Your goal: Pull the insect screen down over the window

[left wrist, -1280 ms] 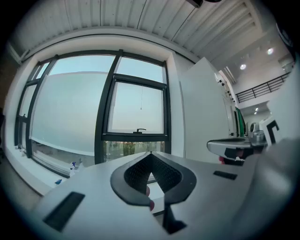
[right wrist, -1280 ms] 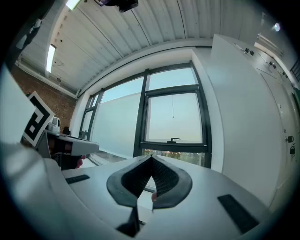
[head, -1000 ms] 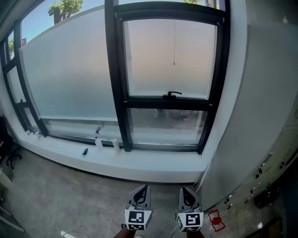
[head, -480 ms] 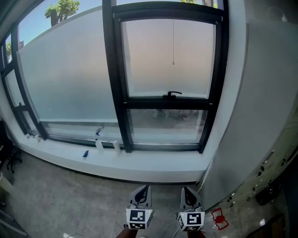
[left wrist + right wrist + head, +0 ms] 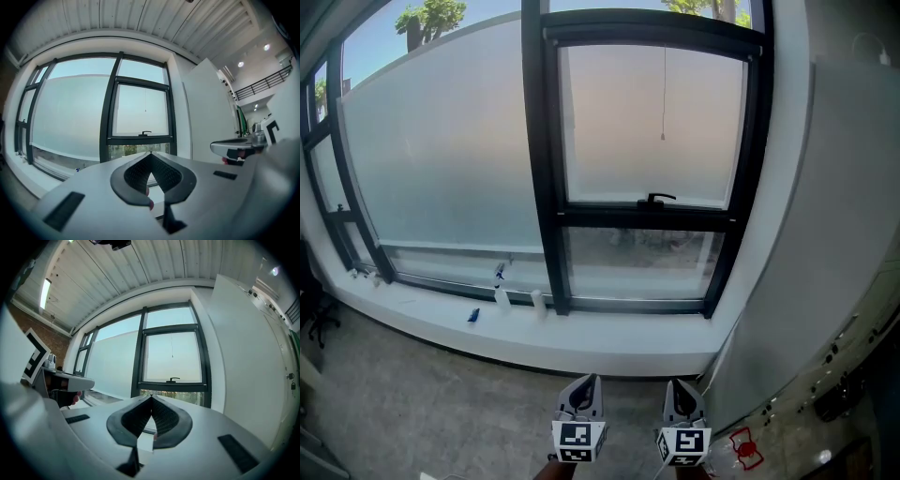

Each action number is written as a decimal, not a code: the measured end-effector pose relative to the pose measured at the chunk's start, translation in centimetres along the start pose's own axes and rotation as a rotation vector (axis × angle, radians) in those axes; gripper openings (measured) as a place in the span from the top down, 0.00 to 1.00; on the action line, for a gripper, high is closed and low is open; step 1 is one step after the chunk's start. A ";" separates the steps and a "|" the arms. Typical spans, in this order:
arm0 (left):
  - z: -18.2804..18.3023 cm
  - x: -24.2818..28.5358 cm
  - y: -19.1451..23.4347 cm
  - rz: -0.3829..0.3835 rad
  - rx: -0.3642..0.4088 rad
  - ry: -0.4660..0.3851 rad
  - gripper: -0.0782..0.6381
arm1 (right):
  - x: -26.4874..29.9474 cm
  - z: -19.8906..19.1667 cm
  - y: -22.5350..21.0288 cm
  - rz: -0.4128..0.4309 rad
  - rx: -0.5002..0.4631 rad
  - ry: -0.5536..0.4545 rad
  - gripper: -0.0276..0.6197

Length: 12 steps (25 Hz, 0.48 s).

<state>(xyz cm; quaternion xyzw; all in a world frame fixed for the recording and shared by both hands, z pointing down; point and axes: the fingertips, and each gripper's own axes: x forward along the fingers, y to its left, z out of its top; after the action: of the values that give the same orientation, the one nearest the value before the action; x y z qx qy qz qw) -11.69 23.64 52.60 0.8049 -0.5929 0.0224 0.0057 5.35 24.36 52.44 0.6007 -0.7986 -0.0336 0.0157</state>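
Walk up to the black-framed window (image 5: 546, 187) at upper centre. Left gripper (image 5: 589, 382) and right gripper (image 5: 674, 384) jaws pressed together, empty: spread one pair, pinch the thin hanging cord (image 5: 664, 94), pull straight down.

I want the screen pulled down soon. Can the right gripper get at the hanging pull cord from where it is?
Probably not yet. The right gripper is shut and held low, well back from the window, where the pull cord hangs high up. Nothing blocks the way, though.

Industrial loft-style workspace: concrete floor (image 5: 394, 403), ribbed ceiling (image 5: 140, 18), mezzanine railing (image 5: 262, 83).
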 end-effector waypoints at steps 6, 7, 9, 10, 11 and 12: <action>1.3 1.1 3.1 -0.014 -0.010 -0.034 0.90 | 2.9 1.9 1.8 -0.004 -0.008 -0.048 0.95; 1.6 1.1 3.3 -0.018 -0.015 -0.042 0.90 | 3.1 2.2 2.0 -0.009 -0.014 -0.049 0.95; 2.1 1.2 3.4 -0.025 -0.026 -0.058 0.90 | 3.1 2.5 2.3 -0.015 -0.026 -0.052 0.95; 2.3 1.2 3.6 -0.026 -0.025 -0.062 0.90 | 3.3 2.5 2.6 -0.016 -0.027 -0.054 0.95; 2.2 1.3 3.9 -0.026 -0.020 -0.061 0.90 | 3.4 2.3 3.0 -0.016 -0.024 -0.055 0.95; 1.9 1.4 4.1 -0.026 -0.014 -0.054 0.90 | 3.7 2.1 3.2 -0.017 -0.019 -0.051 0.95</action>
<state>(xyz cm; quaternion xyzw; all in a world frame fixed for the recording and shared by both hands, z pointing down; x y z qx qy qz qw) -15.14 21.05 50.68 0.8129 -0.5823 -0.0035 -0.0041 1.12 21.80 50.56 0.6060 -0.7934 -0.0566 0.0007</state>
